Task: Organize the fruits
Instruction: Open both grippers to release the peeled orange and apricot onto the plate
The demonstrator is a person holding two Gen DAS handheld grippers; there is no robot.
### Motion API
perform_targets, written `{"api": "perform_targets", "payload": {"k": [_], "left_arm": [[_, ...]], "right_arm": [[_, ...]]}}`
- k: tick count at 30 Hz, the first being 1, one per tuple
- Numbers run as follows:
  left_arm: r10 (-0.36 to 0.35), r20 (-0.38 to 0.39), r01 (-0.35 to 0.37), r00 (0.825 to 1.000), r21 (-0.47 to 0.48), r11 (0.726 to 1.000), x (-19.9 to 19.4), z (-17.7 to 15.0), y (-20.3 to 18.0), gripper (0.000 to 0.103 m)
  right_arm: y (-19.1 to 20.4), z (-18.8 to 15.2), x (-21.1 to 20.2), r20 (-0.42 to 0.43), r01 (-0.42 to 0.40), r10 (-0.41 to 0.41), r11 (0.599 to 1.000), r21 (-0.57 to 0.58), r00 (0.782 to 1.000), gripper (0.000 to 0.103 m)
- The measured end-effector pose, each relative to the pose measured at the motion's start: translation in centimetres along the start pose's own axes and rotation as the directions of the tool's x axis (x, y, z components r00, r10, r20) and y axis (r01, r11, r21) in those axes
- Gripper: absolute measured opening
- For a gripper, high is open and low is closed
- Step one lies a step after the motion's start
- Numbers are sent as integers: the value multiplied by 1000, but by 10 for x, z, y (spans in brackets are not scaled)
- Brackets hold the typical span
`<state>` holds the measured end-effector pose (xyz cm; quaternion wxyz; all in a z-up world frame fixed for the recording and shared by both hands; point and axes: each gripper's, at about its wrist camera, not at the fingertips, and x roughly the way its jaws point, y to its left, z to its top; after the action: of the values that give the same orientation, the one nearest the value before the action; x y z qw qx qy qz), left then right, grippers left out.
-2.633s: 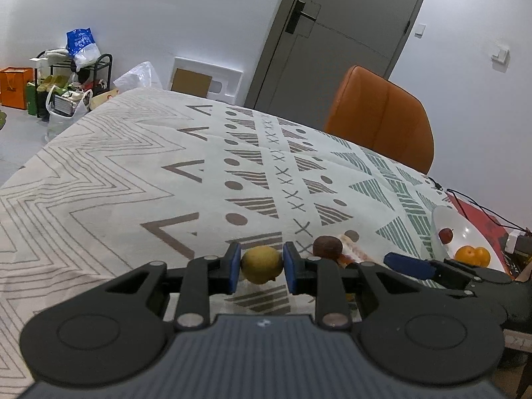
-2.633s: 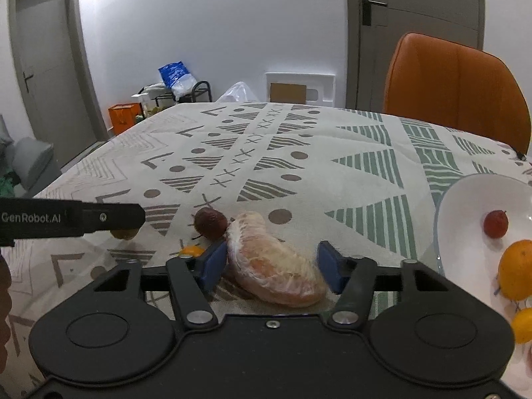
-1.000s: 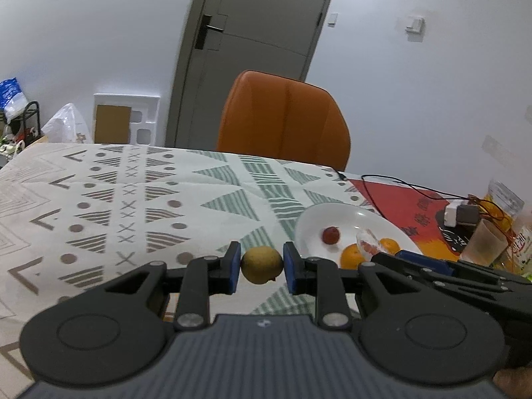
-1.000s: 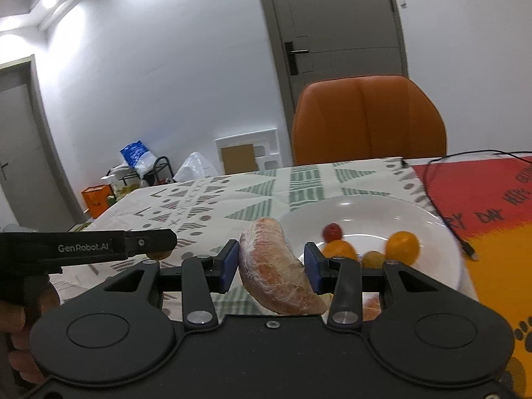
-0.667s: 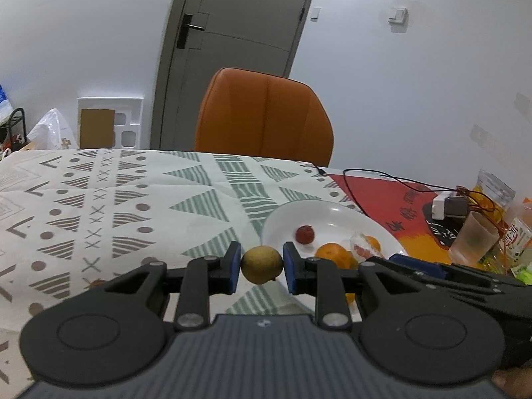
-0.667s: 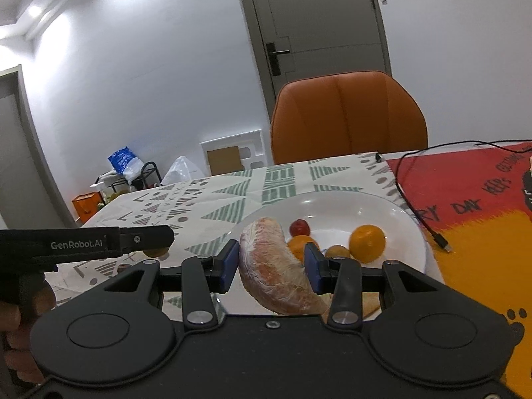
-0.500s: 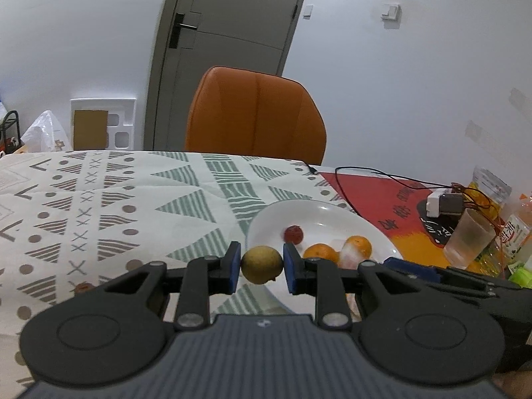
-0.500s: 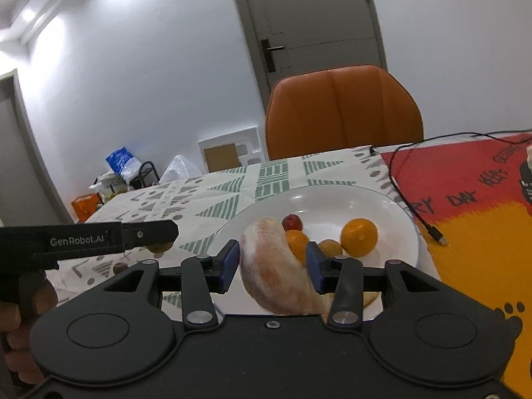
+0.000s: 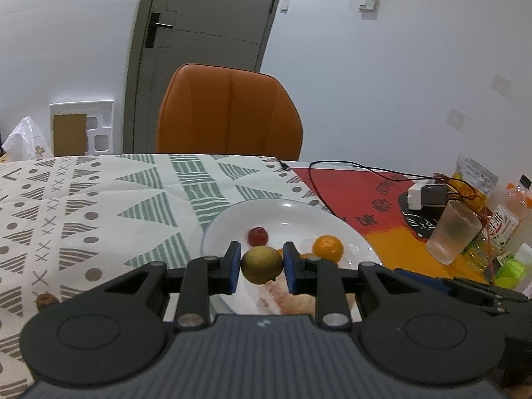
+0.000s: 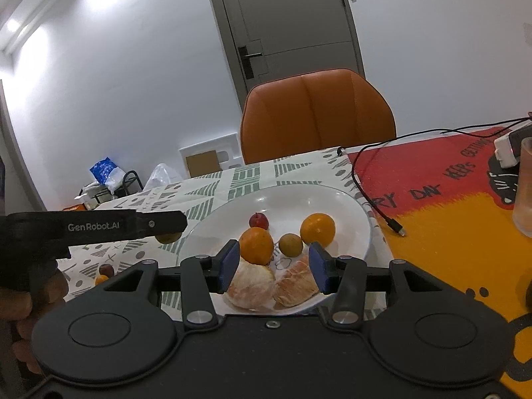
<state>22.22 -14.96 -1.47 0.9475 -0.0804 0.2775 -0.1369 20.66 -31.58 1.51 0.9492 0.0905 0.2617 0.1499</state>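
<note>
Pink pomelo wedge (image 10: 296, 286) newly on plate (image 10: 349, 212)

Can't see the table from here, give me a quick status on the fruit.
Left hand-held gripper shut on yellow-green fruit above white plate. Right hand-held gripper open, pomelo segment on plate. Nothing blocking.

orange chair (image 9: 229, 109), grey door (image 9: 206, 33), frosted cup (image 9: 454, 236), black cable (image 10: 375, 166)

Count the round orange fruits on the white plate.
2. One orange sits near the plate's middle, just beyond the peeled segments; the other orange lies to its right. More could be hidden behind the gripper body.
</note>
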Motion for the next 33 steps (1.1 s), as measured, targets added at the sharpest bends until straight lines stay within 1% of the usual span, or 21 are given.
{"api": "perform_targets", "payload": {"k": [5,6,7,9,10,12,13,14,17,22,26,29,33], "left_arm": [[4,1,-4,1000,9,1000,2,2,-5,26],[17,6,-17,1000,10,1000,2,2,-5,26],[31,15,-31,999,12,999,1,3,-6,30],[55,20,-55,998,17,998,-1,4,-4,31],[54,19,-54,998,13,998,-2,5,-2,34],[53,19,-53,998,2,999,-6,6,3,45],[61,22,-61,998,-1,998,-8,6,5,55],[74,28,-74,997,-1,997,-11,6,7,63],[113,50,-113,992,2,994,-20,7,14,72],[151,60,-150,987,-19,989,-32,9,31,76],[177,57,-176,983,-28,984,-40,7,44,77],[196,55,-195,979,-33,980,-46,5,52,79],[211,59,-209,976,-38,977,-53,3,63,82]], "right_arm": [[-5,-1,-2,0,5,-5,1000,23,1000,47],[-6,-2,-2,-1,5,-5,1000,25,1000,47],[-6,-2,-2,-2,5,-4,1000,27,1000,49],[-6,-3,-2,-2,1,-1,1000,29,1000,50],[-6,-3,-3,-1,0,0,1000,28,1000,50],[-6,-3,-2,-1,-5,5,1000,29,1000,50],[-4,-3,-2,-1,-8,8,1000,29,1000,51],[-3,-4,-2,-1,-11,11,1000,28,1000,51],[1,-4,0,-2,-22,22,999,27,1000,54],[12,-4,2,-3,-42,42,999,15,999,57],[20,-3,4,-4,-57,57,998,11,998,63],[26,-3,6,-6,-69,69,998,4,998,70],[35,-4,6,-3,-79,79,997,-4,997,83]]}}
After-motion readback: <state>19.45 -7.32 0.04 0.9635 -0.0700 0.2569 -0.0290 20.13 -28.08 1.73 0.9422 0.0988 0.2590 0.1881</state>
